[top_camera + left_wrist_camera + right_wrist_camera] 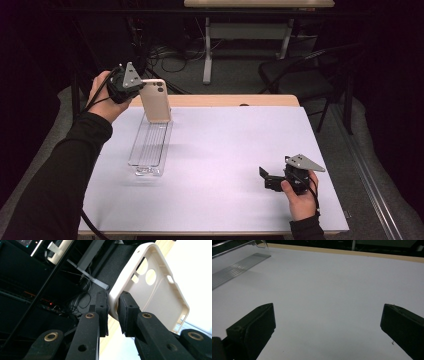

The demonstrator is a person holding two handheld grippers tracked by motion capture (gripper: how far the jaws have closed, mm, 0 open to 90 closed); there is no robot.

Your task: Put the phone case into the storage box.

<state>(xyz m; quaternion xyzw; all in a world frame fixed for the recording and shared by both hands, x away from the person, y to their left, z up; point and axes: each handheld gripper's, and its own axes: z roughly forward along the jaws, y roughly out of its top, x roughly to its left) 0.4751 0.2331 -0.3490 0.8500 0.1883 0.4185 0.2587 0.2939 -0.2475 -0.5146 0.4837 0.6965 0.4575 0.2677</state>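
left gripper [113, 311] – clamps phone case [155, 287] above clear tray [149, 145] | right gripper [327, 327] – wide apart

1. You have one cream phone case [155, 101], upright over the far end of the clear tray [148, 147] and pinched at its edge between the jaws of your left gripper [134, 86].
2. You have one clear tray, lying flat on the white table [225, 165].
3. You hold two grippers: the left at the tray's far end, and the right gripper [266, 178] well to the right of the tray, jaws spread, nothing between them.
4. One white table carries the tray.
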